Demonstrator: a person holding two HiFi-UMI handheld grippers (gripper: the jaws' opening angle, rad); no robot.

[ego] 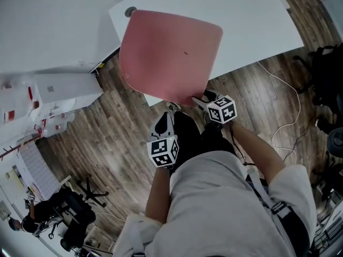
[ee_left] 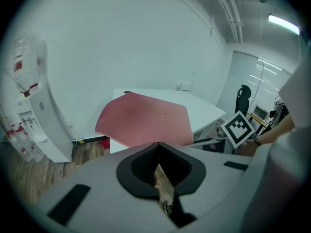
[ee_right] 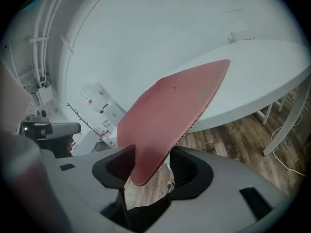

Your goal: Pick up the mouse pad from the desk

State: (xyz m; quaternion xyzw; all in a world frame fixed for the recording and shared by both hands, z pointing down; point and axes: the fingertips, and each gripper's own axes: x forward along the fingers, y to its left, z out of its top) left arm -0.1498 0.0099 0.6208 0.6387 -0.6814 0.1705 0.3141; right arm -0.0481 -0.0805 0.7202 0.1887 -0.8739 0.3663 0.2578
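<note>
Pink mouse pad (ego: 169,55) tilted over the near edge of the white desk (ego: 252,20), one corner inside the right gripper's (ego: 201,100) gaping jaws.

From the head view the right gripper's tips vanish under the pad's near edge, and whether the far end rests on the desk cannot be told. The right gripper view shows the rounded corner of the pad (ee_right: 170,115) hanging between the spread fingers (ee_right: 188,165), close to the left one, with neither pad pressing on it. The left gripper (ee_left: 158,149) is clenched on nothing, short of the pad (ee_left: 143,118) and apart from it; in the head view its tips (ego: 170,110) blur into dark trousers.
</note>
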